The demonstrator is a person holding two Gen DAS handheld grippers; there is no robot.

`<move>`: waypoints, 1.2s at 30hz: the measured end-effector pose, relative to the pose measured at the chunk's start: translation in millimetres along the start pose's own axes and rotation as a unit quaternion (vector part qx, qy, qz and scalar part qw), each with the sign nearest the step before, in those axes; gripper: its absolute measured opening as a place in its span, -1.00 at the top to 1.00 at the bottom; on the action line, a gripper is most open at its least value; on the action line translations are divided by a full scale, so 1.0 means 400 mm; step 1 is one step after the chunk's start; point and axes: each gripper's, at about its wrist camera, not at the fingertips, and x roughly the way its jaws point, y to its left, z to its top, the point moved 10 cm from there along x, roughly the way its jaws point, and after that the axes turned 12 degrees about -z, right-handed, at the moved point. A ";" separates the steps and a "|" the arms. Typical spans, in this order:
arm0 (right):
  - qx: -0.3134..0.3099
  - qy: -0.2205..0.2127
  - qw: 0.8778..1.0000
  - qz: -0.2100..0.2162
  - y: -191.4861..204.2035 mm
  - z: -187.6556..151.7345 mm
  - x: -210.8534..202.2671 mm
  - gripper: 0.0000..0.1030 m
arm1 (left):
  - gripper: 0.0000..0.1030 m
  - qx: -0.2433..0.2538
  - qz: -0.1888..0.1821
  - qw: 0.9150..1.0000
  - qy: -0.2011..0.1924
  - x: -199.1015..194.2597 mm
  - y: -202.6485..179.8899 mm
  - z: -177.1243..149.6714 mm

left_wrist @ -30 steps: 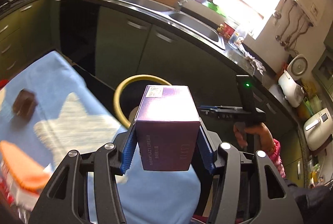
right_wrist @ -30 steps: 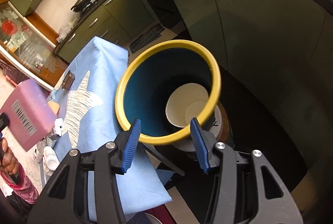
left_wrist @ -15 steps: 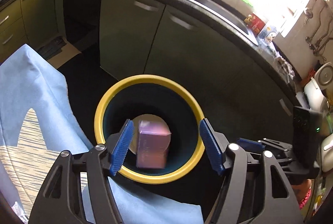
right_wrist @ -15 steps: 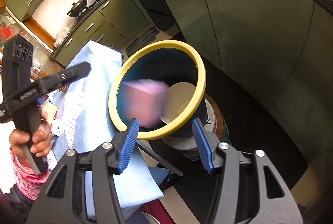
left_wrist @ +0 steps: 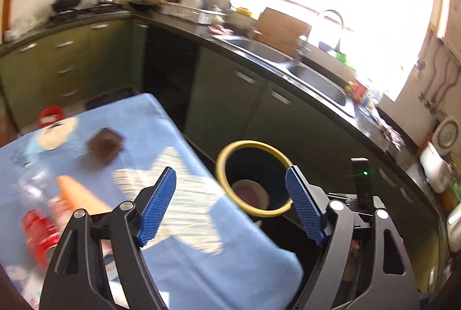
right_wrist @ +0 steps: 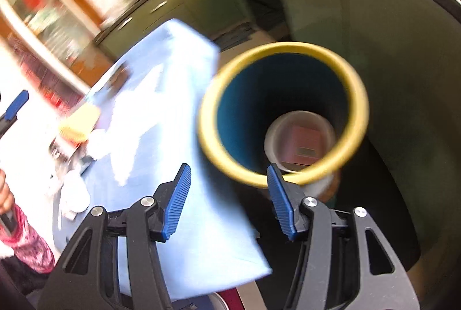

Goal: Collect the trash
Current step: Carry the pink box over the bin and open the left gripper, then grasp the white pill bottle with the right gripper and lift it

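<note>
On the left, above the near edge of the light-blue cloth-covered table (left_wrist: 201, 261), the left gripper (left_wrist: 230, 206) has its two blue ribbed fingers (left_wrist: 157, 207) spread wide and still opening, with nothing between them and nothing touching them. Lying on the cloth from left to right, all blurred, are one red can (left_wrist: 37, 226), one clear plastic bottle (left_wrist: 31, 189), one orange wedge-shaped piece (left_wrist: 77, 194) and one dark brown square block (left_wrist: 105, 144); a red-rimmed round thing (left_wrist: 50, 115) sits at the far left corner. Right of the table, on the floor against the green kitchen cabinets (left_wrist: 259, 108), stands one round bin with a yellow rim and dark blue inner wall (left_wrist: 227, 154). In the right wrist view one pink-purple cardboard box (right_wrist: 305, 141) lies at its pale bottom. The right gripper (right_wrist: 227, 194) hangs over the table's right edge and the near side of the bin's rim, its two blue fingers (right_wrist: 178, 200) parted about halfway, holding nothing and touching nothing. The far right counter carries one steel sink (left_wrist: 317, 79) with a curved tap. A hand in a pink patterned sleeve (right_wrist: 26, 240) shows at the left edge of the right wrist view.
</note>
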 end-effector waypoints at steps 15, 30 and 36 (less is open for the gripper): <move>-0.318 0.020 0.938 0.140 0.651 -0.122 0.015 -0.02 | -0.65 -0.079 0.138 0.985 -0.068 -0.384 0.290 -0.212; -0.398 0.083 0.907 0.111 0.772 -0.197 0.105 0.16 | -0.67 -0.112 0.139 0.981 -0.073 -0.426 0.332 -0.299; -0.406 0.095 0.902 0.111 0.792 -0.207 0.131 0.11 | -0.67 -0.117 0.137 0.981 -0.070 -0.423 0.342 -0.306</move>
